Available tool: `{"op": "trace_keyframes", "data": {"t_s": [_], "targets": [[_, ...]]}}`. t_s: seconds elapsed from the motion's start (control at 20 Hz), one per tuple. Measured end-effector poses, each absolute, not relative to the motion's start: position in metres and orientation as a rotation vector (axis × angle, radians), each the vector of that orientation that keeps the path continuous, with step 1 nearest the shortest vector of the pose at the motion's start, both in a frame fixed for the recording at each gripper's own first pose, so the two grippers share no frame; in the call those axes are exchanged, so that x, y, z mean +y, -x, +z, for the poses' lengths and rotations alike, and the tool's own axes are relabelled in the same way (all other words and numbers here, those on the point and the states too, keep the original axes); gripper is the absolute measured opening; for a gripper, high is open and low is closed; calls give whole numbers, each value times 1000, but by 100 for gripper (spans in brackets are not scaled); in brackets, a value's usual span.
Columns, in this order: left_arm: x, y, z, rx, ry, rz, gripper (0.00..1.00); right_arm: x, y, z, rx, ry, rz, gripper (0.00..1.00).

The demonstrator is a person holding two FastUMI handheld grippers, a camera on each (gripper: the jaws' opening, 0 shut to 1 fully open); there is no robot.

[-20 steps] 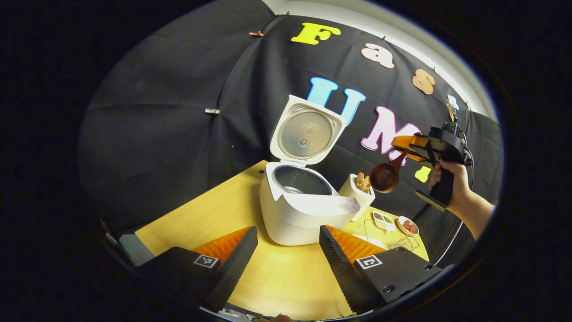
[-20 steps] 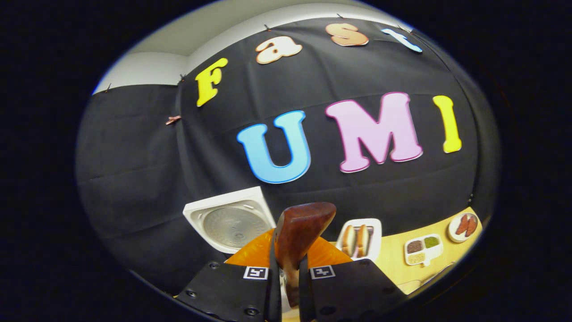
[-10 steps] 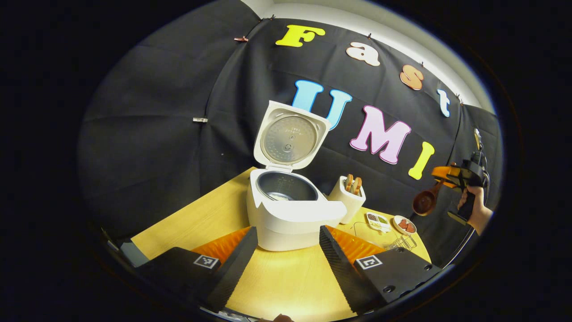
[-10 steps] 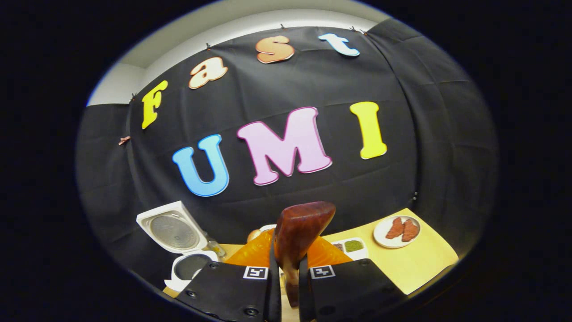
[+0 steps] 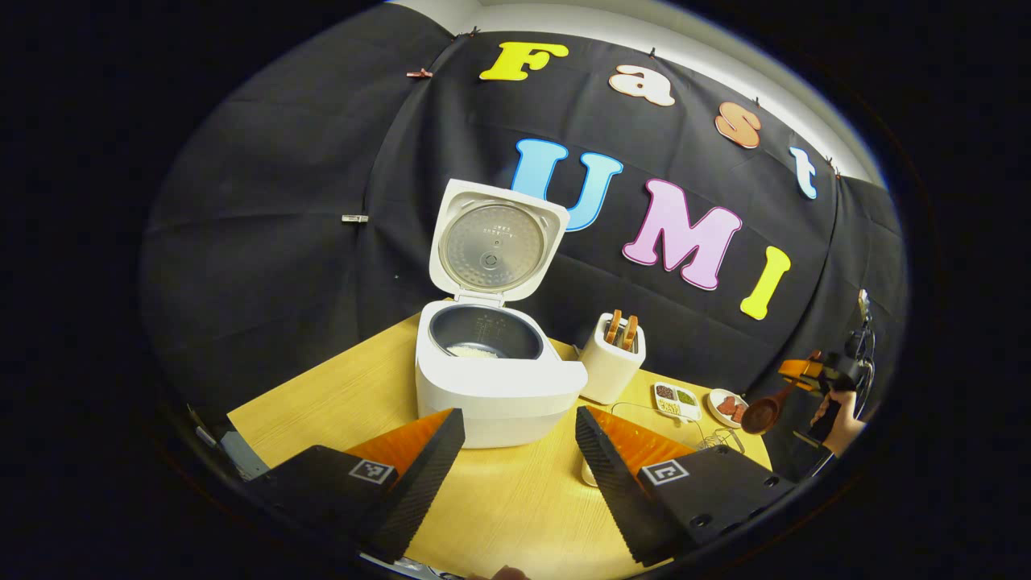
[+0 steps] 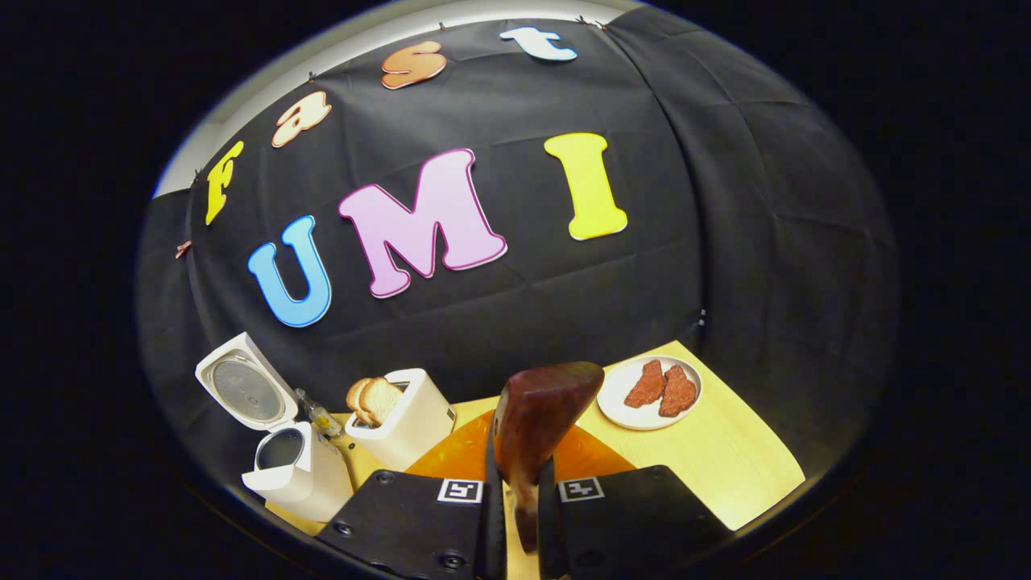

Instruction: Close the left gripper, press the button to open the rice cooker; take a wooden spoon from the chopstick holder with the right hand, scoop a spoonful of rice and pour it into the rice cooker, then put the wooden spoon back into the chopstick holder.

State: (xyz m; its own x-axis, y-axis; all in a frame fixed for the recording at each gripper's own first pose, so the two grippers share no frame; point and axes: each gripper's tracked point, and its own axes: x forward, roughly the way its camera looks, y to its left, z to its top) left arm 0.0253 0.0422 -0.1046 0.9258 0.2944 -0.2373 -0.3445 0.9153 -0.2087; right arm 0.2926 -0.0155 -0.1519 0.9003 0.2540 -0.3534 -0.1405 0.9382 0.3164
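Two tongs in play. My right gripper has both fingers clamped on the handle of the wooden spoon, bowl sticking out ahead. In the left gripper view it sits far off right, held by a hand, well apart from the rice cooker. My left gripper is spread wide, holding nothing, hovering over the table just in front of the cooker.

Cooker lid is up, some rice looks to be already in the pot. Chopstick holder stands just right of the cooker, two wooden pieces still in it.

Risks: I can't tell if the spoon bowl is loaded, so tilting it could spill grains. The holder is narrow and already occupied, so a skewed return could jam the spoon or tip it. The handle could also twist in the grip.
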Motion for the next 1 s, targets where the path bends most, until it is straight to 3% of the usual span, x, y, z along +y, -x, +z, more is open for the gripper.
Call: {"op": "trace_keyframes", "data": {"t_s": [0.1, 0.15, 0.4, 0.8, 0.85, 1.0], "targets": [[35, -26, -101, 209, 262, 355, 96, -17, -298, -181, 452, -290, 215, 24], [33, -26, -98, 210, 265, 372, 96, -17, -299, -195, 474, -286, 218, 19], [34, -29, -78, 185, 299, 432, 96, -15, -307, -249, 548, -306, 232, 20], [58, -42, -36, 128, 241, 487, 96, -20, -299, -273, 600, -415, 185, 25], [62, -44, -28, 116, 236, 486, 96, -25, -297, -269, 592, -414, 170, 35], [82, -59, 2, 76, 194, 462, 96, -50, -272, -253, 540, -364, 96, 100]]}}
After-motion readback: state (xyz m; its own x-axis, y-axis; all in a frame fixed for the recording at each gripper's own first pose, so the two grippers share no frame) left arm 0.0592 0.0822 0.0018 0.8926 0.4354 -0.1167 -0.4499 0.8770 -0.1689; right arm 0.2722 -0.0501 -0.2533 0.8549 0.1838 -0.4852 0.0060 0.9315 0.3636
